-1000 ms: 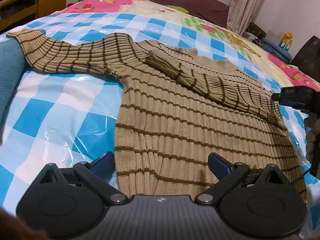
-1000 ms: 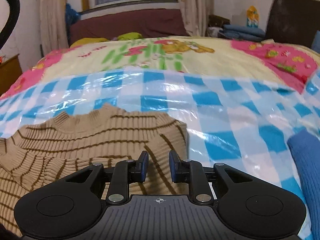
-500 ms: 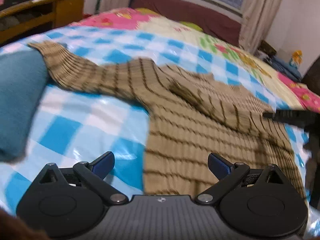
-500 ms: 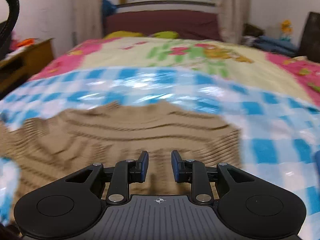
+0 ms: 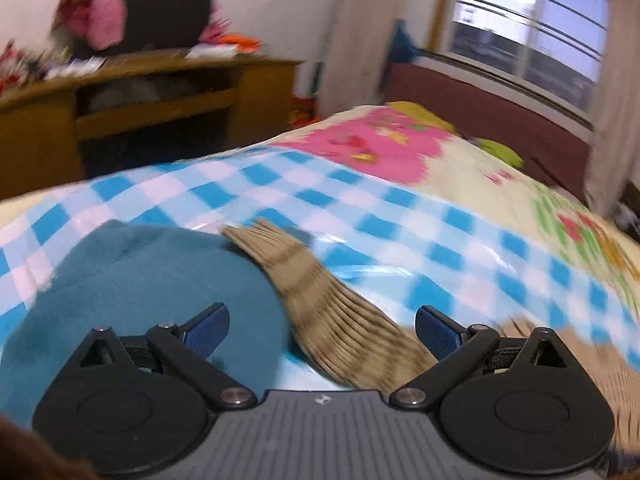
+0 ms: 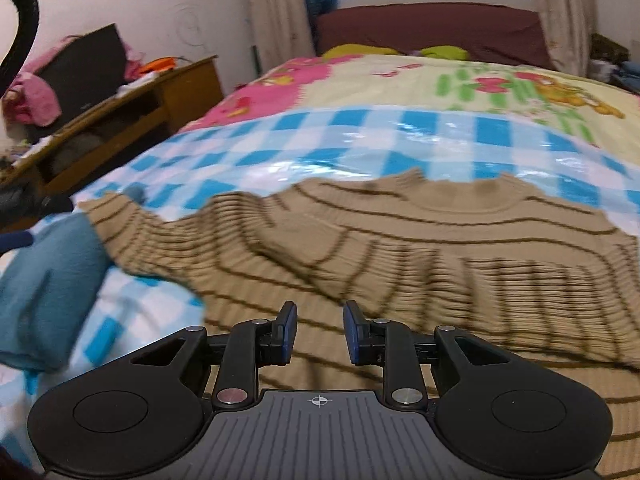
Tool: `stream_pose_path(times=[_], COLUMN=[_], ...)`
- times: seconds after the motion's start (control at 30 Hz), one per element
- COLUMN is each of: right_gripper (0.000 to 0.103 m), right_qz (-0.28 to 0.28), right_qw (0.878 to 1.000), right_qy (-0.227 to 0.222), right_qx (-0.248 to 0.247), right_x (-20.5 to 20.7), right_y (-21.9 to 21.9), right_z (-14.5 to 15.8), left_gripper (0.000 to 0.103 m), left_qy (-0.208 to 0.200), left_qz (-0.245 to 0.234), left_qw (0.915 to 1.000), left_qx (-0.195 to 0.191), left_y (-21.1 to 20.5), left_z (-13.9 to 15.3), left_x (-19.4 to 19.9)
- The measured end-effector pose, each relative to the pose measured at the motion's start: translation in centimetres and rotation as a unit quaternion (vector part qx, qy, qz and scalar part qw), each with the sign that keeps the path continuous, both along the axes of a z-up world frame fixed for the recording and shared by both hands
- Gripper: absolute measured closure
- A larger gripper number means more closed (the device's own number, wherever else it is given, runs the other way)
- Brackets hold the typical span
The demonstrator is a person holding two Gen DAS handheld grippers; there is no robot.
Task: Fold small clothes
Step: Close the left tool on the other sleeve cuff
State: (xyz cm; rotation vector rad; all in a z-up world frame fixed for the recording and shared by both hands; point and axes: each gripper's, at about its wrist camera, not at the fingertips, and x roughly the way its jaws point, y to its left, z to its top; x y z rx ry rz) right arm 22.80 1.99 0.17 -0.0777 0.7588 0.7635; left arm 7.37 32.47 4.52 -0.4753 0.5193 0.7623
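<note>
- Left wrist view: the left hand-held gripper (image 5: 322, 330) is hovering with fingers spread wide, holding nothing. The sweater's outstretched sleeve (image 5: 320, 300) is lying directly ahead between them, its cuff resting on the teal cloth (image 5: 132, 280). Pinching near the cuff should let the sleeve fold across cleanly.
- Right wrist view: the right hand-held gripper (image 6: 319, 330) is hovering empty, fingers narrowly parted, above the striped sweater (image 6: 440, 260) on the bed (image 6: 360, 128).

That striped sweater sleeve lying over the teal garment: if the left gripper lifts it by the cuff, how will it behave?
The sleeve will likely hang limp: its ribbed knit already drapes over the teal garment. It may stretch and drag the sweater body. The glossy checkered sheet probably lets it slide.
</note>
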Motion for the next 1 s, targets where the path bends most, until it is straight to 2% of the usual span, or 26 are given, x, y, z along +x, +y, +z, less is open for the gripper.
stream_pose_path(times=[0.1, 0.2, 0.27, 0.37, 0.53, 0.6, 0.67, 0.7, 0.8, 0.87, 1.0], right_gripper=[0.078, 0.078, 0.078, 0.078, 0.078, 0.078, 0.078, 0.078, 0.078, 0.078, 0.078], right_qz=[0.014, 0.025, 0.03, 0.035, 0.037, 0.037, 0.036, 0.035, 0.034, 0.033, 0.03], right_qw=[1.0, 1.0, 0.999, 0.999, 0.999, 0.999, 0.999, 0.999, 0.999, 0.999, 0.999], right_qy=[0.007, 0.011, 0.012, 0.015, 0.023, 0.026, 0.03, 0.031, 0.031, 0.03, 0.03], right_qx=[0.007, 0.009, 0.01, 0.012, 0.015, 0.014, 0.014, 0.015, 0.018, 0.021, 0.022], right_x=[-0.4, -0.6, -0.5, -0.5, -0.5, -0.5, -0.5, -0.5, -0.4, -0.4, -0.3], right_y=[1.3, 2.5, 3.0, 3.5, 3.6, 3.6, 3.5, 3.5, 3.3, 3.2, 2.9], right_z=[0.0, 0.0, 0.1, 0.0, -0.2, -0.3, -0.4, -0.4, -0.3, -0.1, 0.0], left_gripper=[0.007, 0.013, 0.022, 0.024, 0.025, 0.032, 0.056, 0.059, 0.074, 0.087, 0.091], left_qy=[-0.013, -0.021, -0.026, -0.029, -0.036, -0.038, -0.033, -0.03, -0.037, -0.05, -0.052], left_qz=[0.027, 0.047, 0.054, 0.063, 0.071, 0.074, 0.079, 0.083, 0.088, 0.08, 0.059], left_qw=[0.9988, 0.9969, 0.9957, 0.9935, 0.9927, 0.9917, 0.9906, 0.99, 0.9892, 0.9886, 0.9909], left_qx=[-0.04, -0.06, -0.071, -0.091, -0.09, -0.099, -0.107, -0.11, -0.111, -0.117, -0.109], left_y=[4.4, 7.0, 8.1, 9.2, 10.4, 11.1, 11.4, 11.5, 11.5, 11.6, 11.3], left_z=[-0.8, -1.8, -2.6, -3.8, -4.2, -4.3, -4.6, -4.7, -4.9, -4.8, -3.9], left_x=[0.5, 0.8, 1.1, 1.7, 2.7, 3.1, 3.3, 3.3, 2.8, 2.5, 3.2])
